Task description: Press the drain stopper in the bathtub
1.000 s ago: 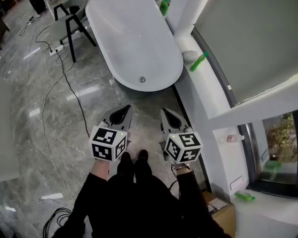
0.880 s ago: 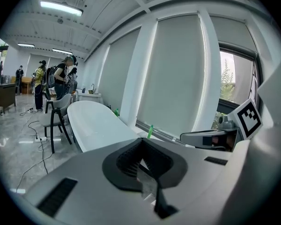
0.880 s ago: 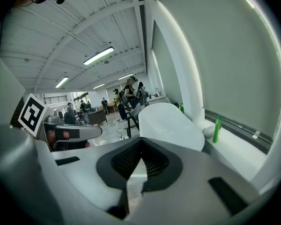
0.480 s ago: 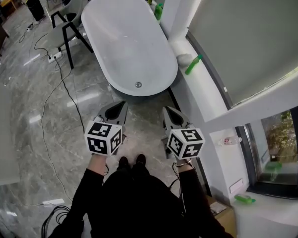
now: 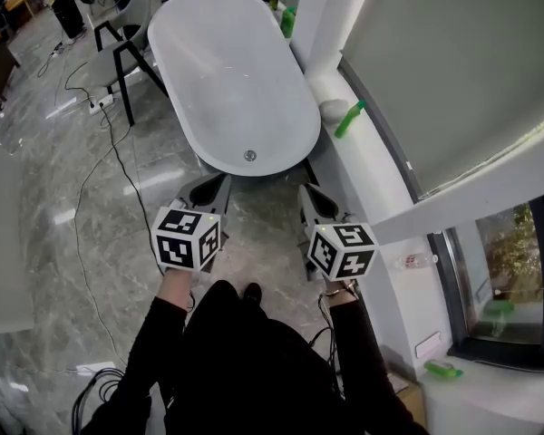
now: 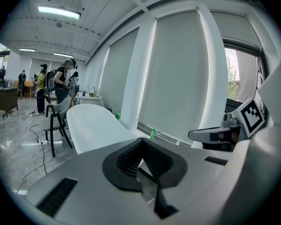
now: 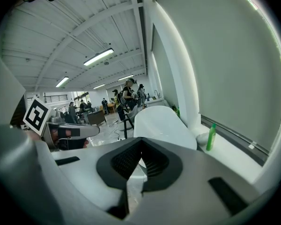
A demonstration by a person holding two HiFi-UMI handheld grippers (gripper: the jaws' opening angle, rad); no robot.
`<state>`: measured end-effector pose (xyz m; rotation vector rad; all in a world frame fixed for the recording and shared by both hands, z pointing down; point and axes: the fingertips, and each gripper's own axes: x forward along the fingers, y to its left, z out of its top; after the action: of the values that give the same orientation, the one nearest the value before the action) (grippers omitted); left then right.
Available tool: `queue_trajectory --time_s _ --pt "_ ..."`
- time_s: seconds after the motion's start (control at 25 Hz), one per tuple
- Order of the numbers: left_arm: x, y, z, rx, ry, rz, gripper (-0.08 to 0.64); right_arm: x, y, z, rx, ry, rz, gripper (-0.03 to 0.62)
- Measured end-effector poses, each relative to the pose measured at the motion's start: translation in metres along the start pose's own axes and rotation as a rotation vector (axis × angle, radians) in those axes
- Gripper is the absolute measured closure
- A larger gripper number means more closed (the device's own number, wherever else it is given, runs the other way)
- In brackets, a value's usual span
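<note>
Left gripper (image 5: 219,183) and right gripper (image 5: 307,191), jaws together, near bathtub (image 5: 213,62) with drain stopper (image 5: 249,155) in its near end.

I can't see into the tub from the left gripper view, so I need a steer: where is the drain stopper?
Observer: In the head view, the drain stopper sits in the bottom of the bathtub, at the end nearest the person.
Operator: Is either gripper over the tub?
Observer: No. The left gripper and right gripper both hang over the floor, short of the near rim.
Operator: How are the right jaws?
Observer: In the right gripper view they stand together with nothing between them.
</note>
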<state>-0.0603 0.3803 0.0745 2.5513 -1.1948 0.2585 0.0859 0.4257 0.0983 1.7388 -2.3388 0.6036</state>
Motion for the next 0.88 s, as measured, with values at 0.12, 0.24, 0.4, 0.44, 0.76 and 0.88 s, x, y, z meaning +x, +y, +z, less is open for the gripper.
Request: queue_trajectory --time_s 0.12,0.24,0.4,0.44,0.76,0.88 --pt "0.006 -0.002 0.002 0.004 0.003 0.002 0.555 0.000 -0.008 0.002 0.006 -0.001 -0.003 0.589" --pt "0.014 -0.004 0.006 0.012 0.002 0.007 0.555 0.003 -0.016 0.006 0.005 -0.004 0.000 0.590" --pt "0.022 -0.003 0.011 0.008 0.003 0.014 0.555 0.010 -0.022 0.010 0.002 0.003 0.007 0.589" --pt "0.025 -0.001 0.013 0.004 0.002 0.017 0.555 0.013 -0.024 0.012 0.002 0.003 0.010 0.590" --pt "0.052 0.009 0.018 0.008 0.020 0.018 0.555 0.036 -0.039 0.018 0.002 0.017 0.008 0.589" --pt "0.065 0.015 0.016 0.002 0.035 0.012 0.557 0.049 -0.044 0.020 0.004 0.033 -0.004 0.590"
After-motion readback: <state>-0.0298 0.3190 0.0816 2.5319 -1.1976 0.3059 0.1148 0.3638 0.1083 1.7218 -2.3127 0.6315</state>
